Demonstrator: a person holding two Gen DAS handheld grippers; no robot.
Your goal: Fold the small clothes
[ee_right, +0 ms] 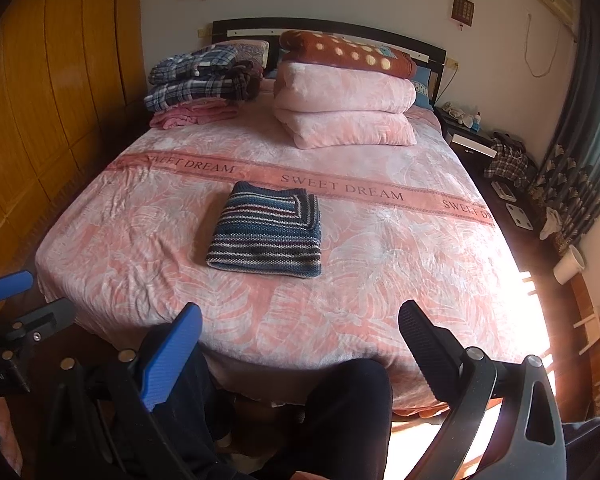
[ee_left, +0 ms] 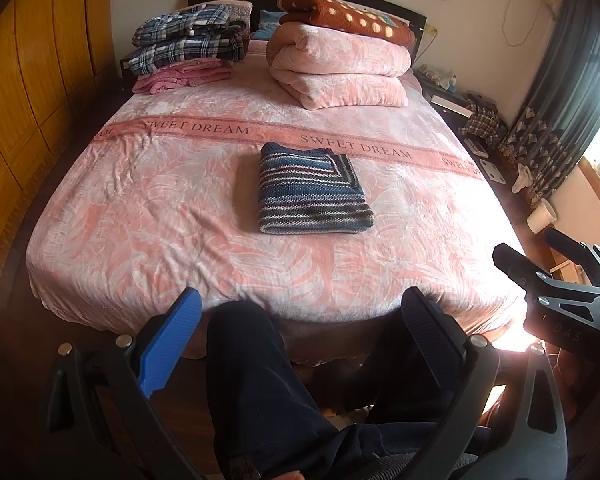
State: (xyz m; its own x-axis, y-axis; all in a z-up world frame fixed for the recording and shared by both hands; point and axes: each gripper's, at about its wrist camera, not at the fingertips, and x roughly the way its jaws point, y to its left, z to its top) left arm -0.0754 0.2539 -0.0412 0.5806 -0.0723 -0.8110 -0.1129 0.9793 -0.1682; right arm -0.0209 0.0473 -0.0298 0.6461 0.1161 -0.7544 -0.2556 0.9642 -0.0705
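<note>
Left tool [ee_left: 300, 320]: jaws spread wide, nothing between them; held low at the foot of the bed, aimed level along the mattress, above the person's dark trouser legs [ee_left: 256, 380].
Right tool [ee_right: 300, 324]: jaws spread wide, empty; same low, level pose at the foot of the bed, just beside the left tool, each showing at the edge of the other's view.
Sweater [ee_left: 314, 190]: striped knit, folded into a neat rectangle, lying flat mid-bed just short of the "SWEET DREAM" band; well apart from both tools.
Bed [ee_left: 140, 220]: pink patterned cover, lightly creased.
Quilt [ee_left: 340, 68]: pink, folded, near the headboard, brown dotted blanket [ee_left: 340, 14] on top.
Plaid clothes [ee_left: 192, 38]: stacked on pink items, far left corner.
</note>
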